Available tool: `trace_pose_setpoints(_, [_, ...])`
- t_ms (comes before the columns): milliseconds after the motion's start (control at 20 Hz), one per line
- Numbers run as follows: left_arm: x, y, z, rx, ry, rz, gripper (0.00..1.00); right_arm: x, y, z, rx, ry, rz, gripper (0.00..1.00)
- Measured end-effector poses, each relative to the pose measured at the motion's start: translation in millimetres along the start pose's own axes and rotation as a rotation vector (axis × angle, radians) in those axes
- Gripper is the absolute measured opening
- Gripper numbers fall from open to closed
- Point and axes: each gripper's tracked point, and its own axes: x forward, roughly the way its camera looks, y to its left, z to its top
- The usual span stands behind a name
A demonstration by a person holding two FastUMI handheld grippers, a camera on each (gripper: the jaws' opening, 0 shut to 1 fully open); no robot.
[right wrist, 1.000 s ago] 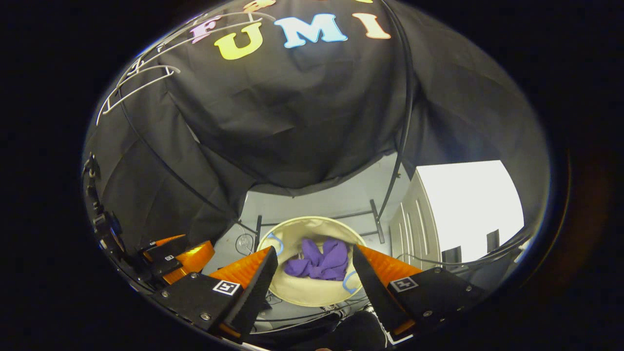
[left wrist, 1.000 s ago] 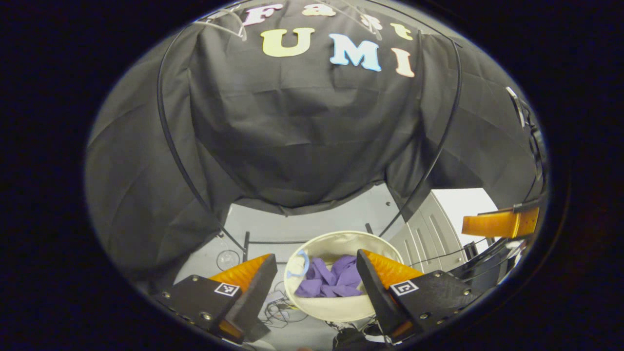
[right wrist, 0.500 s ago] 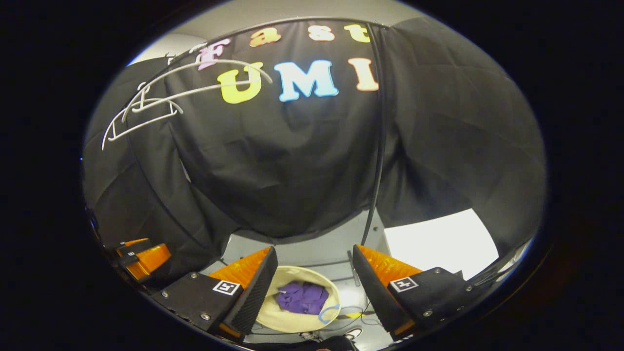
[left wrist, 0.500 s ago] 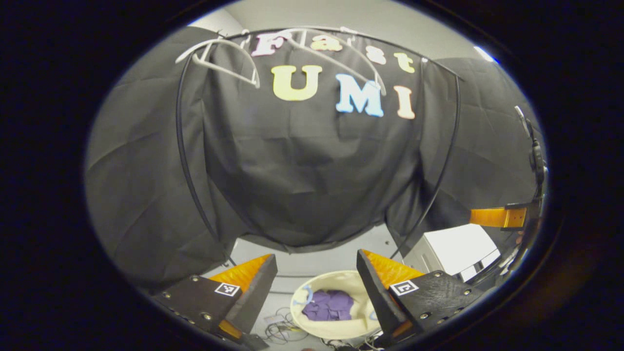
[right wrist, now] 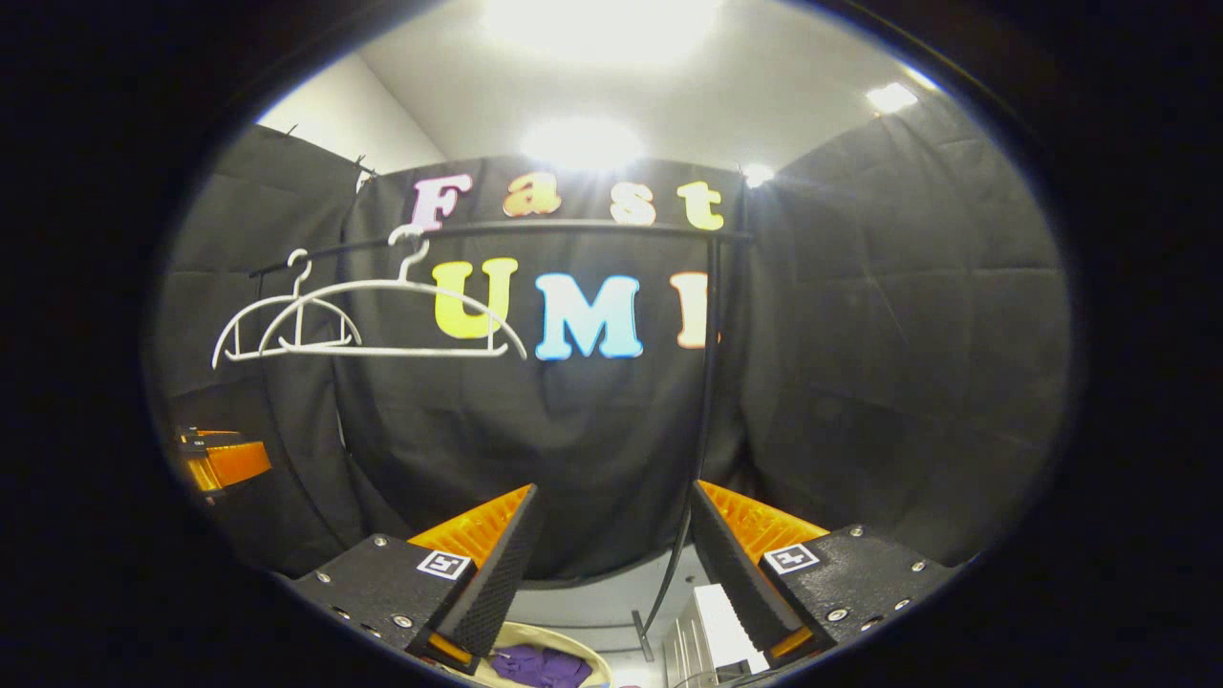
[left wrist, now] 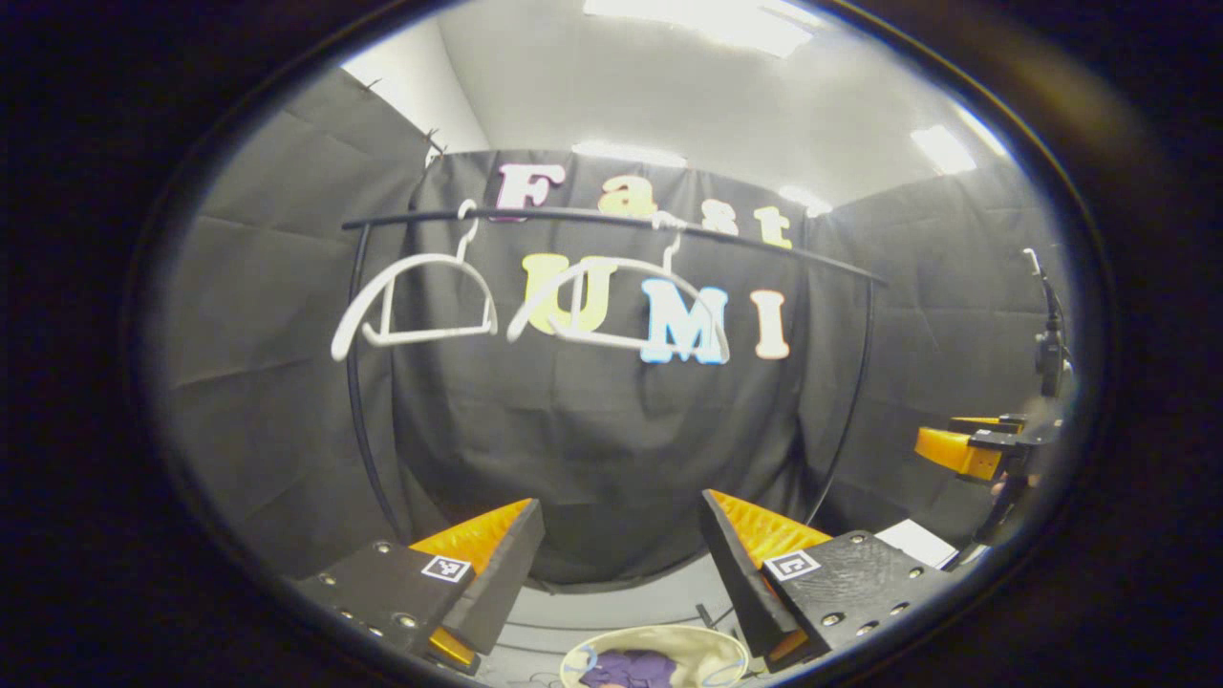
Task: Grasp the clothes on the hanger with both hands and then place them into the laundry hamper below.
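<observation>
Task judged complete — purple clothes point(left wrist: 626, 669) lie in the hamper point(left wrist: 659, 645) below the bare hangers point(left wrist: 420, 306); left gripper point(left wrist: 616, 564) and right gripper point(right wrist: 611, 564) both released, empty.

Bright ceiling lights point(right wrist: 597, 29) glaring overhead, dim black booth, fisheye-bent edges, slight blur

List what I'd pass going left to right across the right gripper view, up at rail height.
Smaller white hanger → larger white hanger → upright black rack post.
</observation>
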Motion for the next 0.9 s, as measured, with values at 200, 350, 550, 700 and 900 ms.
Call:
trace_pose_setpoints(200, [-8.8, 2.6, 57.2, -0.026, -0.107, -0.018, 1.00, -11.5, -15.0, 39.1, 0.023, -0.087, -0.037, 0.92])
trace_pose_setpoints(350, [-24.2, 6.7, 76.6, -0.053, -0.145, -0.007, 0.99, -25.1, -32.6, 46.6, 0.064, -0.101, -0.066, 0.92])
trace_pose_setpoints(550, [-39.3, 18.2, 91.2, -0.062, -0.189, 0.039, 0.99, -33.4, -63.7, 52.2, 0.055, -0.123, -0.107, 0.92])
trace_pose_setpoints(700, [-51.5, 20.3, 95.7, -0.074, -0.203, 0.074, 0.99, -39.6, -86.7, 58.3, 0.042, -0.143, -0.119, 0.95])
trace_pose_setpoints(900, [-71.9, 7.1, 99.9, -0.091, -0.204, 0.130, 0.95, -45.9, -116.8, 62.7, 0.011, -0.158, -0.102, 0.95])
